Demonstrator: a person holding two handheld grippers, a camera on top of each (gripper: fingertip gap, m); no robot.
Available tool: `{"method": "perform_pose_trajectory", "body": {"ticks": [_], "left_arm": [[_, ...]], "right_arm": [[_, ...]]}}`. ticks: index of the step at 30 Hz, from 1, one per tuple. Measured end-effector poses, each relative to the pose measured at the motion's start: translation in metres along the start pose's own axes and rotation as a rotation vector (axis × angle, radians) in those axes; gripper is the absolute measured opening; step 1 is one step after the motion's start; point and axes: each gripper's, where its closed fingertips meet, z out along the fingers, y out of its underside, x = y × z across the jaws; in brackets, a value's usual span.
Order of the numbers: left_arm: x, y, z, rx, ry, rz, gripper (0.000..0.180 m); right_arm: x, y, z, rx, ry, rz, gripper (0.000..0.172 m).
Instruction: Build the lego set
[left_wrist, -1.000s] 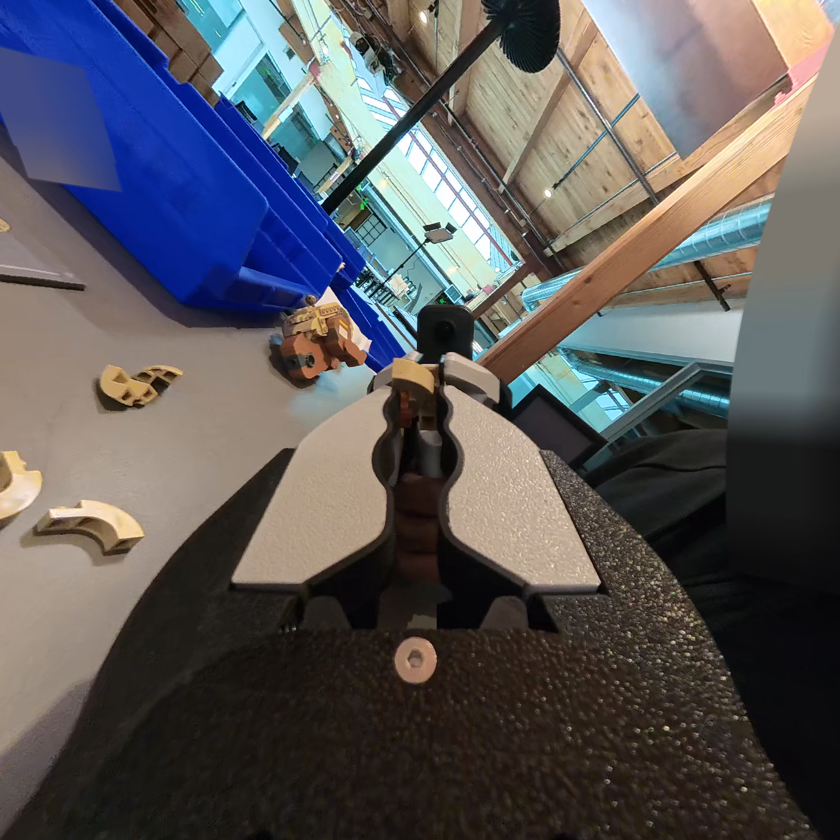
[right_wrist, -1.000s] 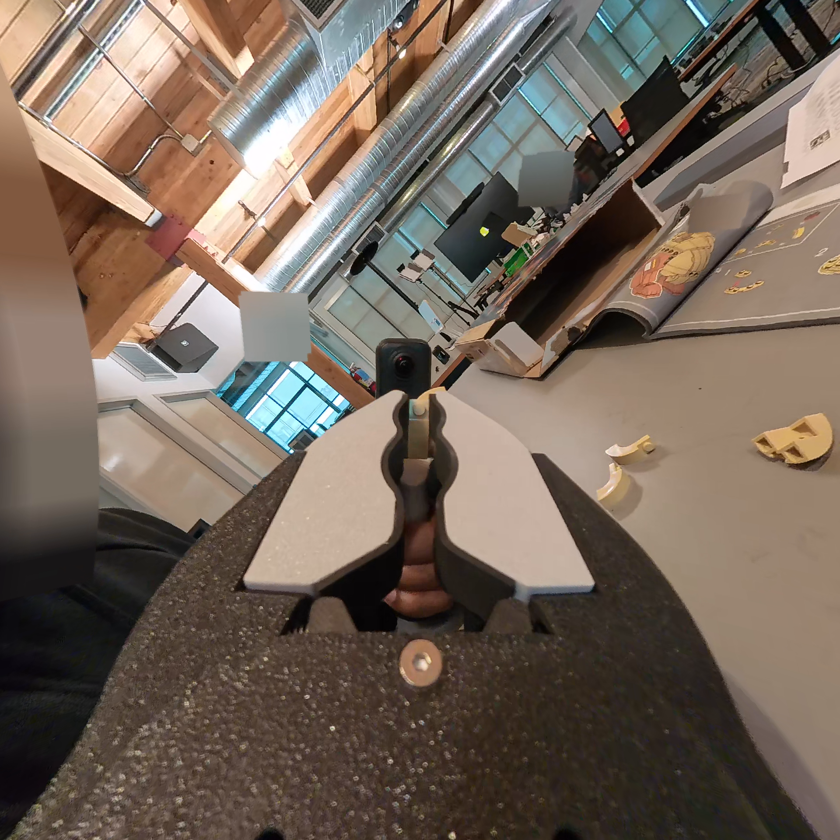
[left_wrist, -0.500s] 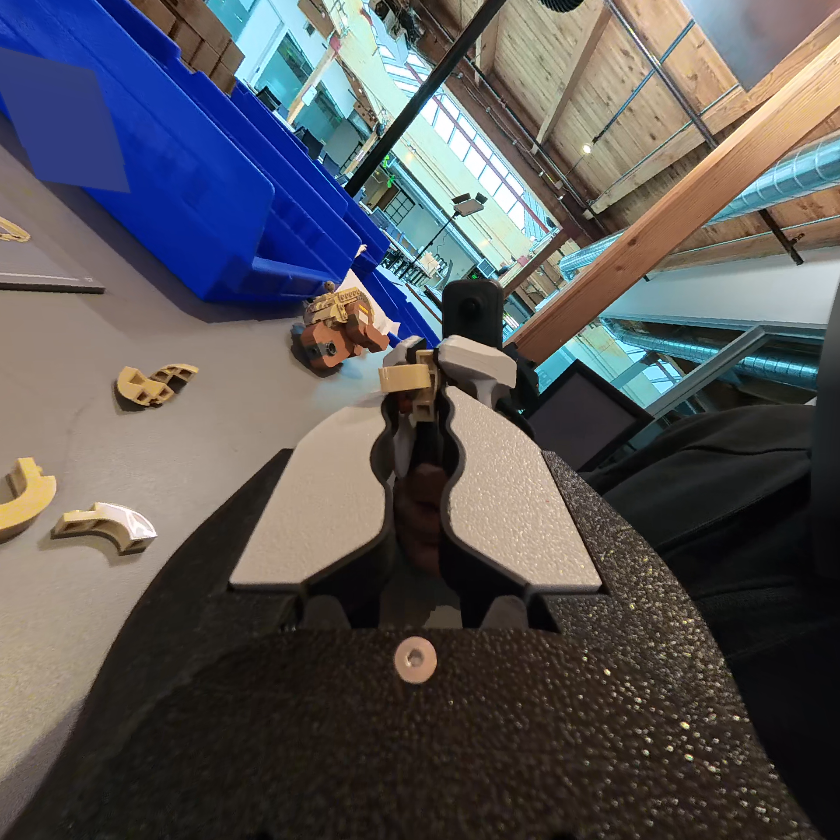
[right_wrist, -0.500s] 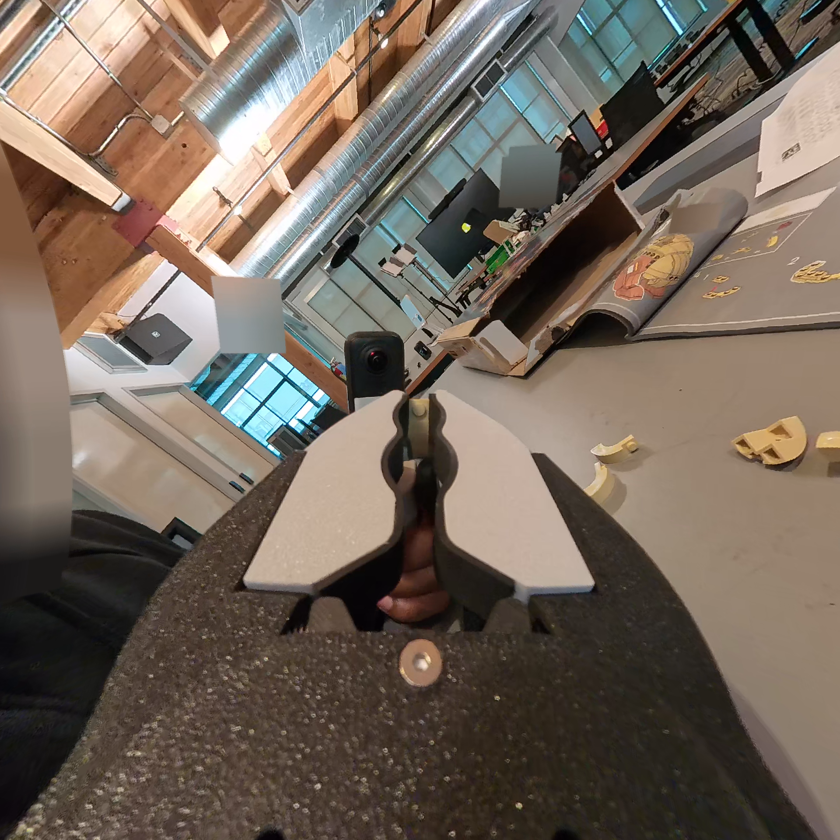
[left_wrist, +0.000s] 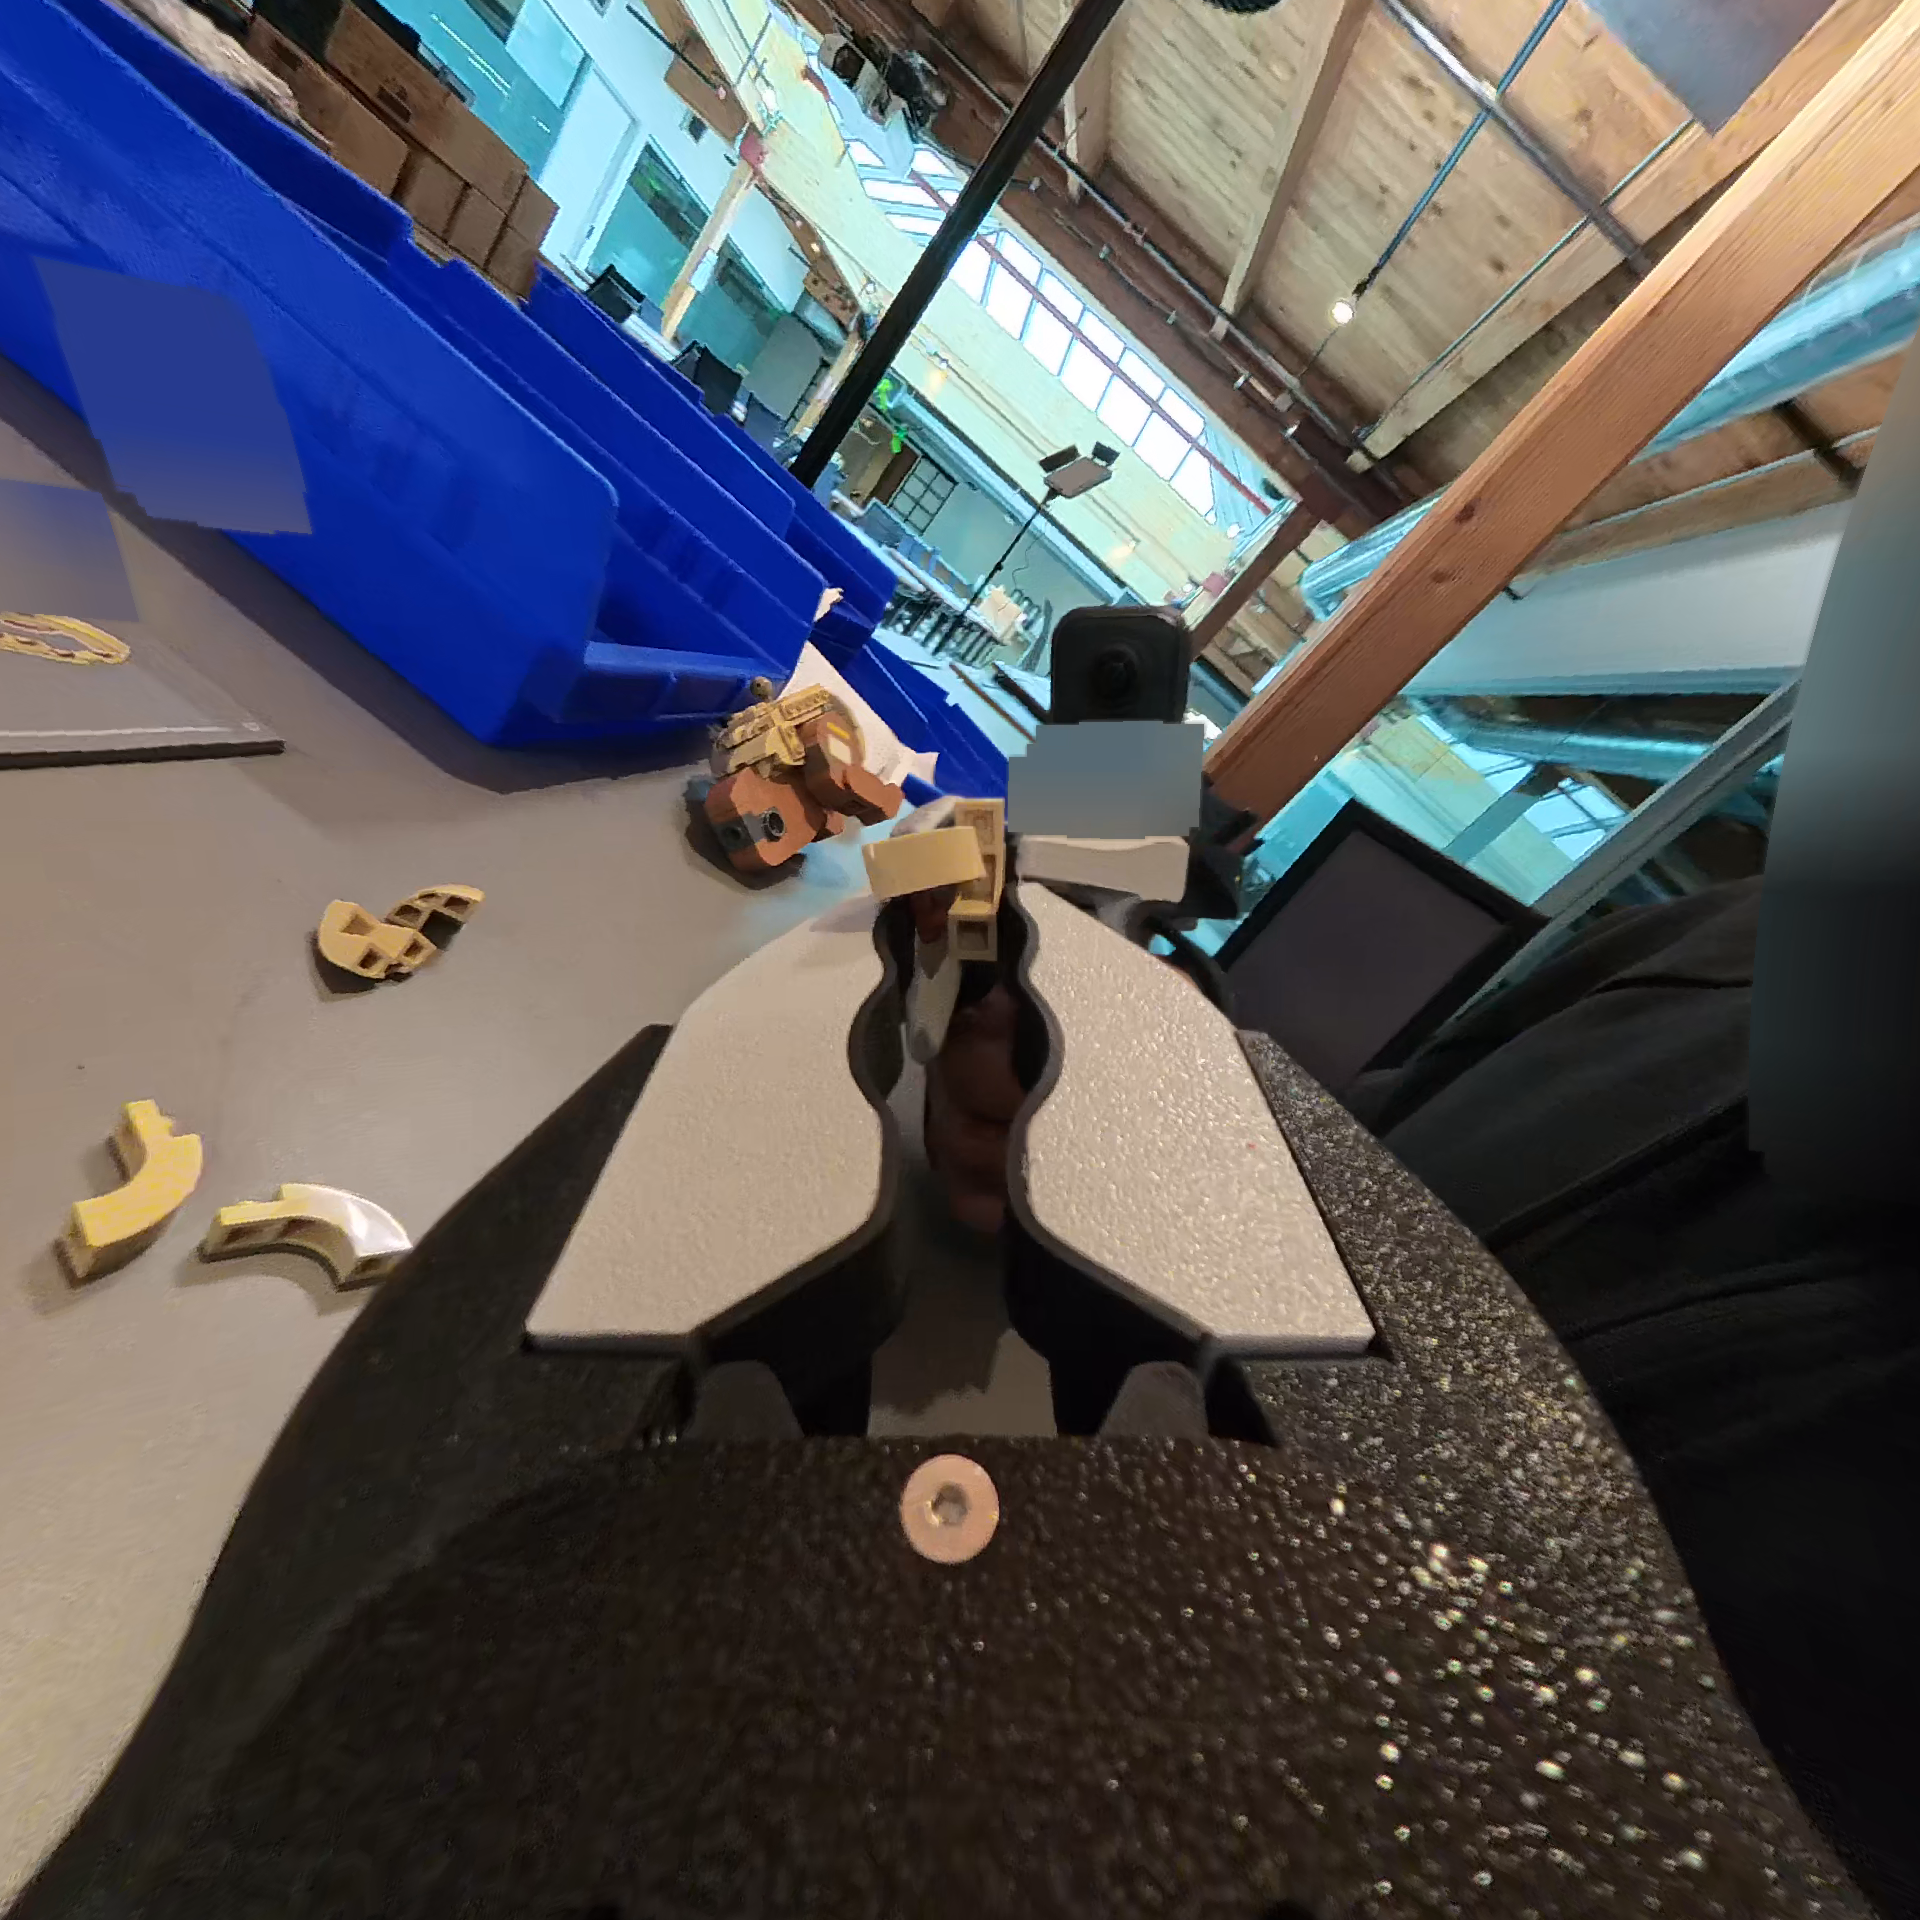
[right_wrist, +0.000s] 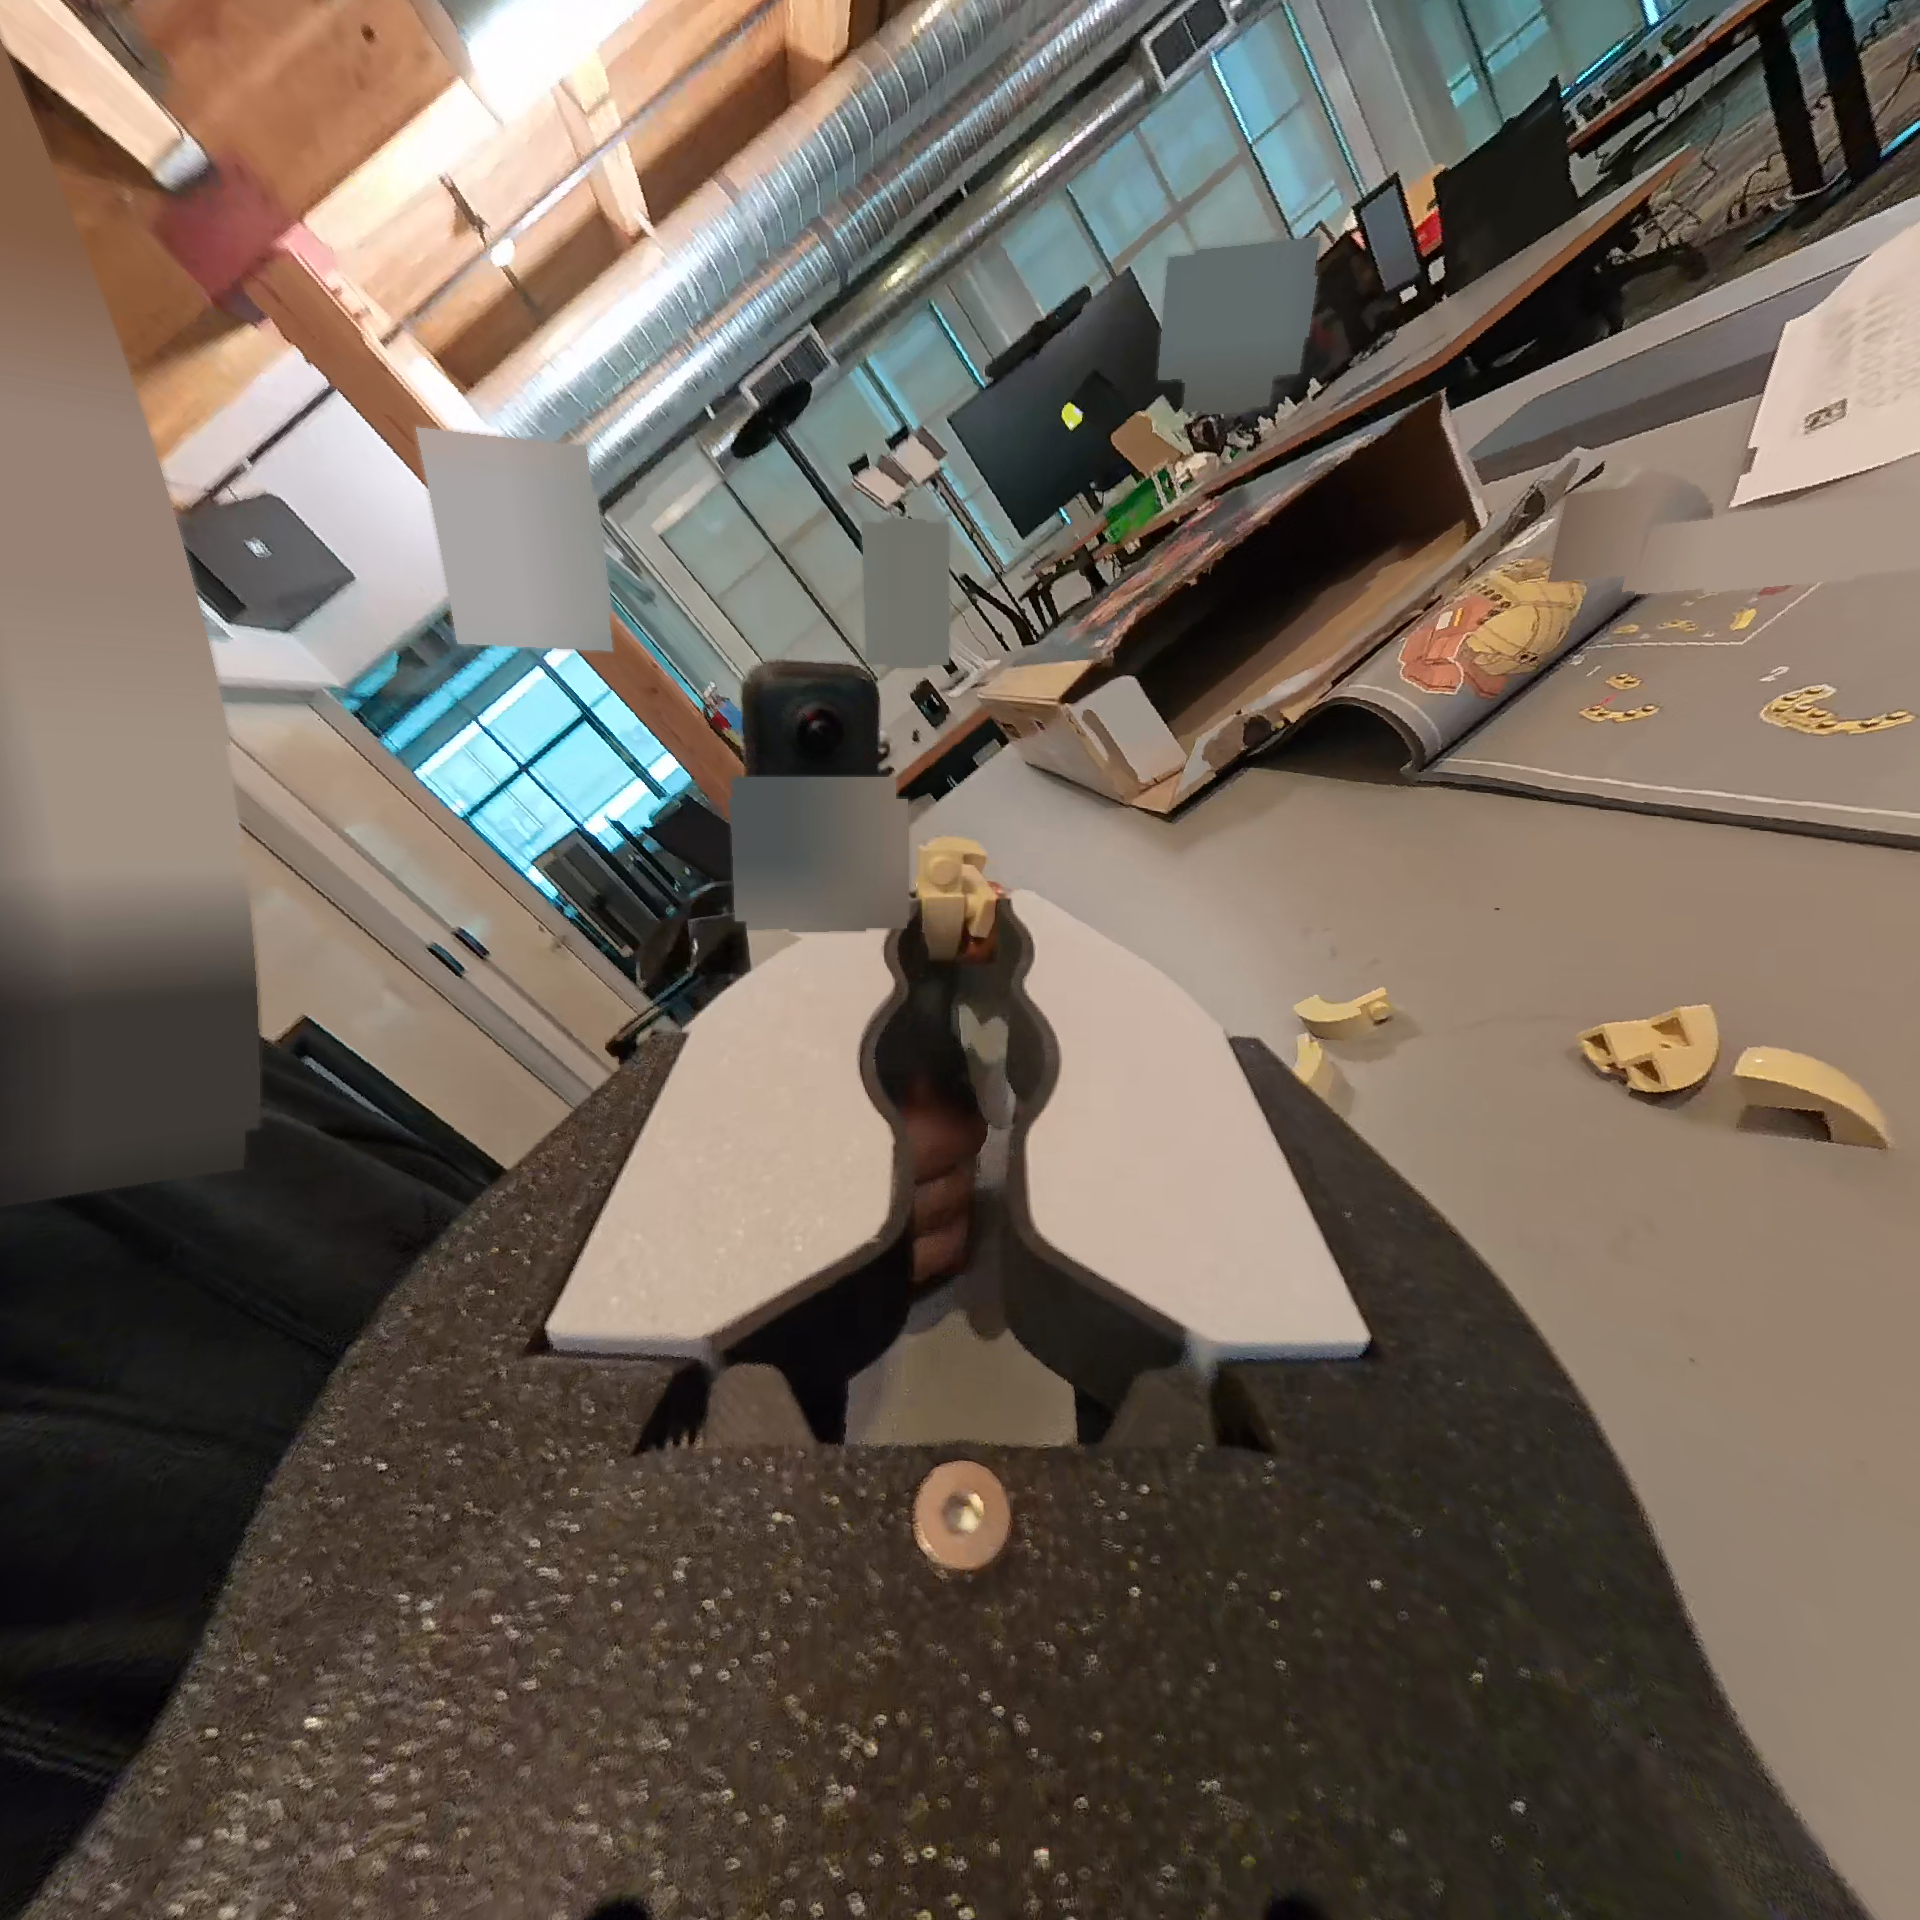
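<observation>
My left gripper (left_wrist: 951, 920) is shut on a small tan brick assembly (left_wrist: 925, 864), a curved piece joined to an upright brick, and holds it above the grey table (left_wrist: 364, 1081). My right gripper (right_wrist: 951, 923) meets it tip to tip. The same tan assembly (right_wrist: 943, 883) stands between the right gripper's fingers, with a slit showing on each side, so the right gripper is open around it. One right finger (left_wrist: 1103, 868) shows just beside the upright brick in the left wrist view. A person's hand shows behind both sets of fingers.
Blue bins (left_wrist: 436, 520) line the table's far side, with a brown-and-tan brick model (left_wrist: 774, 805) in front. Loose tan curved pieces (left_wrist: 395, 930) (left_wrist: 312, 1231) (right_wrist: 1652, 1047) lie on the table. An open booklet (right_wrist: 1558, 717) and a cardboard box (right_wrist: 1278, 613) lie beyond. Left and right tips are no more than a few centimetres apart.
The right gripper's fingers have spread apart from the thin tan piece they pinched, which now sits on the left gripper's assembly. Both grippers tilted a little; the left grasp is unchanged.
</observation>
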Motion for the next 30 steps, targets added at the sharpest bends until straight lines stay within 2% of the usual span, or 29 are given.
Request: {"method": "perform_pose_trajectory", "body": {"ticks": [5,12,30], "left_arm": [[-0.001,0.004,0.001,-0.044,-0.049,0.111,0.015],[-0.003,0.009,0.001,-0.089,-0.086,0.182,0.015],[-0.001,0.015,0.001,-0.136,-0.076,0.203,0.015]], "right_arm": [[-0.001,0.004,-0.001,-0.047,0.026,-0.084,0.012],[0.000,0.007,-0.004,-0.065,0.017,-0.115,0.010],[-0.004,0.008,-0.008,-0.101,-0.036,-0.157,0.009]]}}
